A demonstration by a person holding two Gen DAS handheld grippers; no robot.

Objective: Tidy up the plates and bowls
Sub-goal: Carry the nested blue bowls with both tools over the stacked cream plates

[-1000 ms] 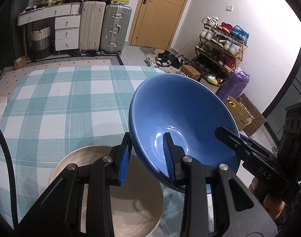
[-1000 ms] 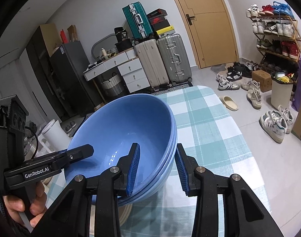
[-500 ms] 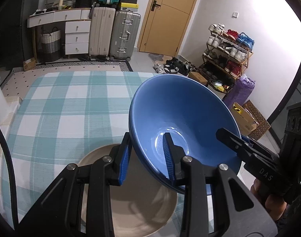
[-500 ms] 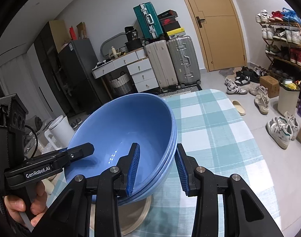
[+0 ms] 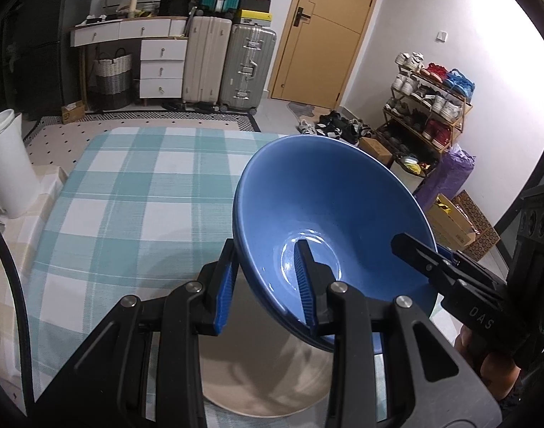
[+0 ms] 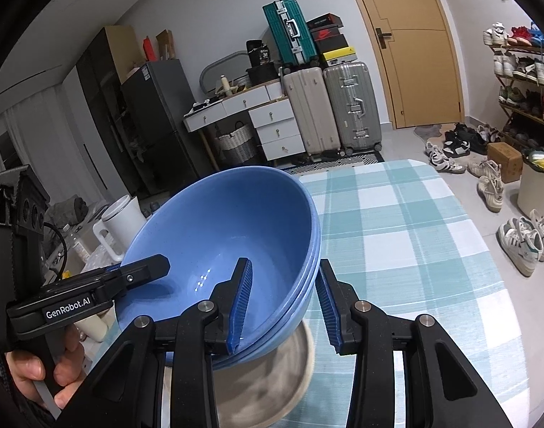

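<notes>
A stack of blue bowls (image 5: 336,207) hangs tilted above the table, held by the rim from two sides. My left gripper (image 5: 265,246) is shut on the stack's left rim, one pad inside and one outside. Opposite it, my right gripper (image 6: 284,262) is shut on the right rim of the blue bowls (image 6: 218,235) in the same way. Each gripper shows in the other's view, held by a hand: the right gripper (image 5: 432,267) and the left gripper (image 6: 136,274). A beige plate (image 5: 265,374) lies on the checked cloth just below the bowls, and the right wrist view shows this beige plate (image 6: 265,385) too.
The table (image 5: 129,192) carries a teal and white checked cloth (image 6: 397,232). A white jug (image 5: 4,167) stands off its left side. Suitcases (image 5: 247,64), a drawer unit, a door and a shoe rack (image 5: 429,107) line the room; shoes (image 6: 522,242) lie on the floor.
Both grippers carried the blue bowls to the left and a little up. The beige plate, earlier off to the left, now lies nearly under the bowls. The grips are unchanged.
</notes>
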